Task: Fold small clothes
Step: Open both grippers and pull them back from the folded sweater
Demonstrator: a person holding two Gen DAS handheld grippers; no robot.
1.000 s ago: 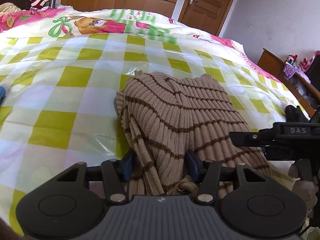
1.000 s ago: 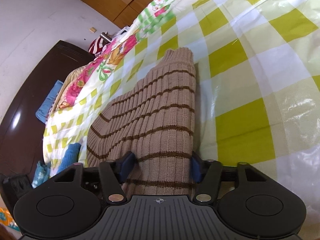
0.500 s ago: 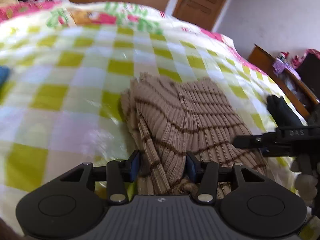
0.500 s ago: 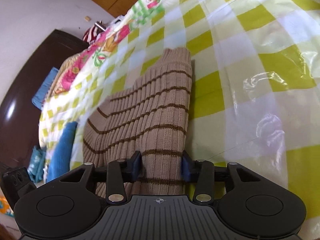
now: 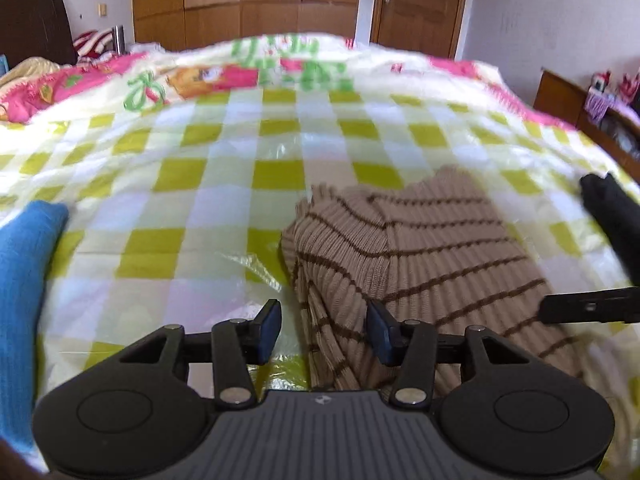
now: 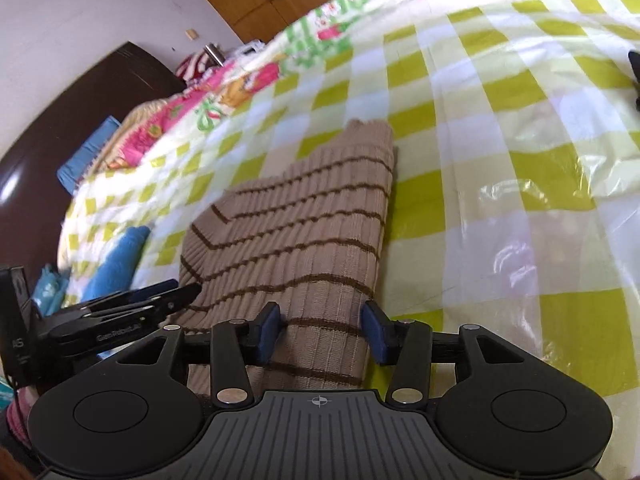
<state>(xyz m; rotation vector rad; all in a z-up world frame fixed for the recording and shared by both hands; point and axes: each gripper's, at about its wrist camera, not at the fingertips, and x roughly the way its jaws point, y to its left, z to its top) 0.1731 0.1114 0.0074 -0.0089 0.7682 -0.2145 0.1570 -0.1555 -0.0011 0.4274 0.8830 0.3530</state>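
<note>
A tan ribbed knit garment with thin brown stripes (image 5: pixel 420 248) lies folded on the green-and-white checked bed cover (image 5: pixel 208 184). My left gripper (image 5: pixel 324 330) is open, its blue pads apart over the garment's near left edge, holding nothing. In the right wrist view the same garment (image 6: pixel 304 240) runs away from my right gripper (image 6: pixel 324 330), which is open with its pads either side of the near end, not pinching it. The left gripper's fingers (image 6: pixel 168 296) show at the garment's left edge.
A blue cloth (image 5: pixel 24 280) lies on the bed at the left. A black cloth (image 5: pixel 612 208) lies at the right. Pink cartoon bedding (image 5: pixel 192 76) is at the far end. A dark headboard (image 6: pixel 60 128) and a wooden side cabinet (image 5: pixel 576 112) border the bed.
Both grippers have opened and let go of the garment's near edge. The left gripper has swung left and up, so the garment now lies to the right in its view.
</note>
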